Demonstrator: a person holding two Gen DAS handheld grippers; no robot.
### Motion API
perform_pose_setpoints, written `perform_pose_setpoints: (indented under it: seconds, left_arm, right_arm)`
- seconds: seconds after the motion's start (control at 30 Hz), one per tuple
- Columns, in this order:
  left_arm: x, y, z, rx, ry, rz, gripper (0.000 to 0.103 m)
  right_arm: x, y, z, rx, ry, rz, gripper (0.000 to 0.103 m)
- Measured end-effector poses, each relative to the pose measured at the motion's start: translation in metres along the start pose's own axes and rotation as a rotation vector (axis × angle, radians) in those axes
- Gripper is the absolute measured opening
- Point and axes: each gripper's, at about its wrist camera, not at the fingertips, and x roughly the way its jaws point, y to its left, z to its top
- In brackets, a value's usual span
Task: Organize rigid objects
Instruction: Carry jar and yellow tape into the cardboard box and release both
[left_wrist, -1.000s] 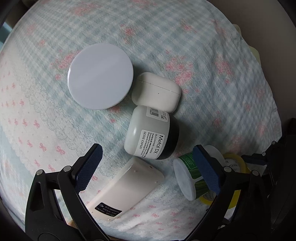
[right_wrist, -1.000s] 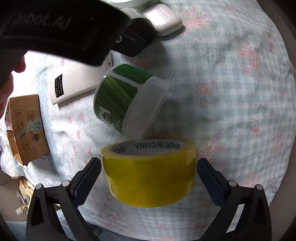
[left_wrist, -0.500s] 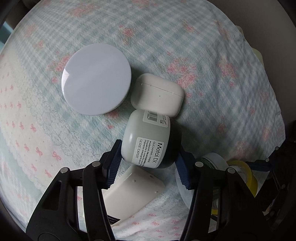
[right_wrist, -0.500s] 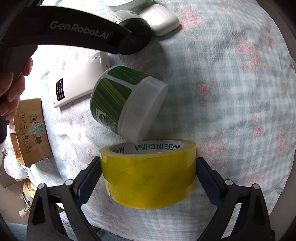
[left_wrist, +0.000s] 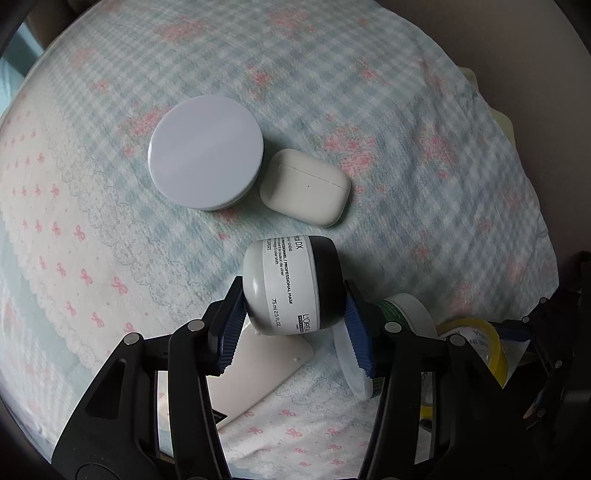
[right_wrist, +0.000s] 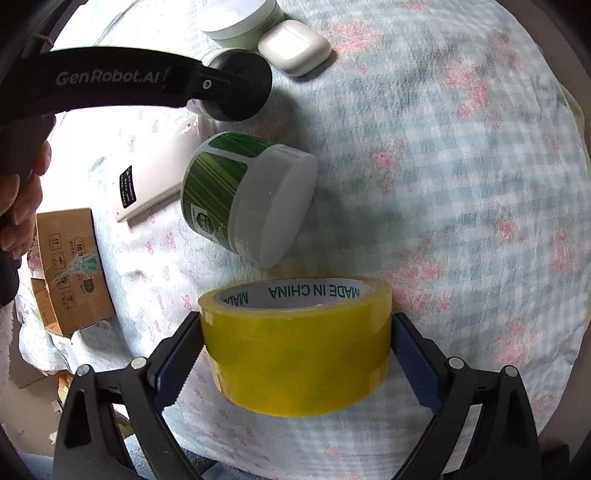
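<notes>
Your left gripper has its fingers clamped on the grey-and-black mask jar, just off the bed's checked cover. Your right gripper has closed in lately; its fingers grip the yellow tape roll near the bed's edge, beside the green tub.

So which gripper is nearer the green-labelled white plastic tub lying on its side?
Right. The right gripper, holding the yellow tape roll, sits beside the tub; the left gripper holds the grey jar beyond it.
</notes>
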Motion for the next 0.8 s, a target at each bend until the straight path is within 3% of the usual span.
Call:
perform_pose_setpoints:
  seconds: [0.27, 0.3, 0.47, 0.63, 0.8]
  left_arm:
    - [-0.027, 0.000, -0.013, -0.035, -0.047, -0.018, 0.047]
    - [-0.033, -0.004, -0.011, -0.039, -0.053, -0.021, 0.047]
    - [-0.070, -0.013, -0.017, -0.062, -0.091, -0.034, 0.047]
    - [-0.116, -0.005, -0.045, -0.105, -0.122, -0.054, 0.047]
    - [-0.169, 0.014, -0.095, -0.143, -0.167, -0.055, 0.047]
  right_arm:
    - [-0.016, -0.005, -0.003, 0.034, -0.047, 0.006, 0.096]
    - [-0.018, -0.011, 0.009, 0.035, -0.053, 0.005, 0.096]
    - [-0.035, 0.000, 0.001, 0.033, -0.089, -0.007, 0.096]
    - [-0.060, 0.021, -0.008, 0.035, -0.130, -0.018, 0.096]
    - [-0.096, 0.050, -0.021, 0.019, -0.177, -0.043, 0.096]
